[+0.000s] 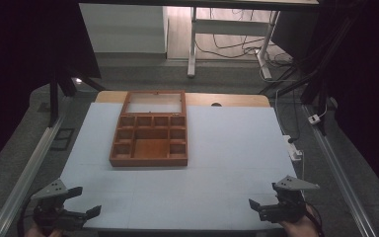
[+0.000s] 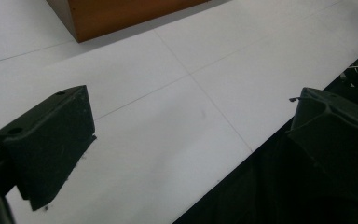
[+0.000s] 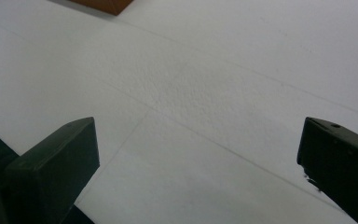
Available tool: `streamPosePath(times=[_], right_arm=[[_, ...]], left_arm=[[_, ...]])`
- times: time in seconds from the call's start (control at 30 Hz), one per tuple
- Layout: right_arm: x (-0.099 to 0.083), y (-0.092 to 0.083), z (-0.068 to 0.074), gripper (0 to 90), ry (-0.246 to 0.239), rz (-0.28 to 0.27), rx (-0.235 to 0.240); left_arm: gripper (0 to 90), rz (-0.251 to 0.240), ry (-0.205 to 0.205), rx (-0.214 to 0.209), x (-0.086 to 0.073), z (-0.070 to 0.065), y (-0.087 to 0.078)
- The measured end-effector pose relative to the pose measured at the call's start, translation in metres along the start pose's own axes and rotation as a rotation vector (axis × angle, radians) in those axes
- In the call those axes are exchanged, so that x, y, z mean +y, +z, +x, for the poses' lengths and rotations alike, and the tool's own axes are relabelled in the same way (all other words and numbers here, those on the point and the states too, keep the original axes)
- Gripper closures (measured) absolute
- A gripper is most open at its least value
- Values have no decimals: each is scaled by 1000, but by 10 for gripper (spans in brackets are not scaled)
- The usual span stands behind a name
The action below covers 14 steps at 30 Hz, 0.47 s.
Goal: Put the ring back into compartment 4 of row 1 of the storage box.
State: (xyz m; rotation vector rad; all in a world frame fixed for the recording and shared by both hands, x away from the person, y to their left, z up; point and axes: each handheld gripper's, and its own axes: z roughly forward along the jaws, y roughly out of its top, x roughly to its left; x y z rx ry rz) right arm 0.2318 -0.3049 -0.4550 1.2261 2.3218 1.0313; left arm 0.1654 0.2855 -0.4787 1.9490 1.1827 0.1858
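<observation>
A wooden box [image 1: 149, 134] is set on the white table [image 1: 227, 163], toward the far side and left of the middle, its glazed lid swung back and its compartments seen bare. The left gripper [image 1: 85, 201] is held at the near left corner, jaws spread wide with nothing between them. The right gripper [image 1: 264, 195] is held at the near right corner, likewise released. Both are kept well apart from the box, a corner of which is caught in the left gripper view [image 2: 121, 14].

Dim, dark-edged pictures; bright white table [image 1: 227, 148]; close fingers [image 2: 46, 140] blurred.
</observation>
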Motion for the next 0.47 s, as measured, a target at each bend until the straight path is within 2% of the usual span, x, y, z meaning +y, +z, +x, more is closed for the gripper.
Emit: streamPosePath(times=[0.3,0.47], right_arm=[[-6,-4,-1,0,16,26,-2],[-7,-5,-2,0,24,27,-3]], left_arm=[[0,10,7,9,0,-1,1],[0,4,-4,-3,0,0,1]])
